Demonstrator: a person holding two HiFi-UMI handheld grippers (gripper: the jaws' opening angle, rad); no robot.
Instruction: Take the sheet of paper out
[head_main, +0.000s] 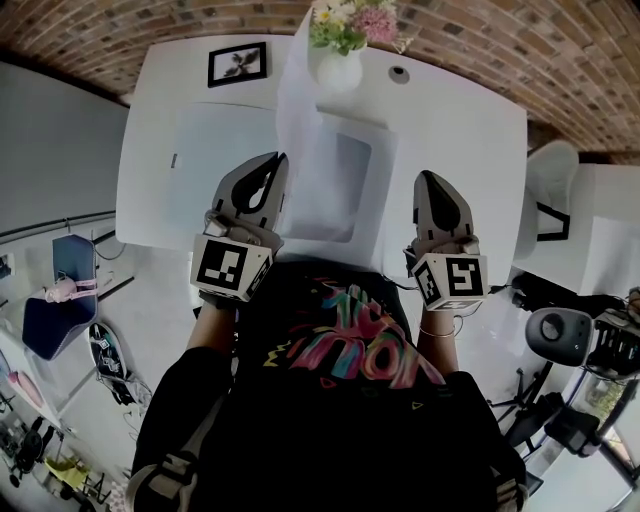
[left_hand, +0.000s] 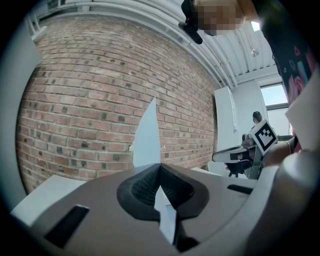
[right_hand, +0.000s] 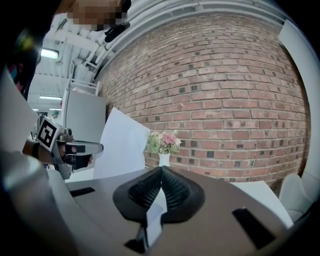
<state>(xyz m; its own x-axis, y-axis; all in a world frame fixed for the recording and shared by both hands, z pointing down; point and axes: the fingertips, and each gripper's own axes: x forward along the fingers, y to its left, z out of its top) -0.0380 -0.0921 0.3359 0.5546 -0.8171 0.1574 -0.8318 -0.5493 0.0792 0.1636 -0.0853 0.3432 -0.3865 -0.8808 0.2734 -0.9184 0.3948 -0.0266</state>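
Observation:
My left gripper (head_main: 278, 160) (left_hand: 160, 165) is shut on the sheet of paper (head_main: 298, 90), which stands up edge-on (left_hand: 147, 140) above the jaw tips. From the right gripper view the sheet (right_hand: 122, 145) rises white at the left, with the left gripper (right_hand: 85, 148) under it. A translucent sleeve (head_main: 345, 185) lies on the white table (head_main: 460, 120) between the two grippers. My right gripper (head_main: 425, 178) (right_hand: 161, 168) hovers to the sleeve's right with its pads together. A thin white sliver shows low between them; I cannot tell what it is.
A vase of flowers (head_main: 340, 50) (right_hand: 163, 145) stands at the table's far edge by the brick wall, with a framed picture (head_main: 237, 63) to its left and a small round fitting (head_main: 399, 73) to its right. A flat white panel (head_main: 200, 150) lies at left. A white chair (head_main: 550, 170) stands right.

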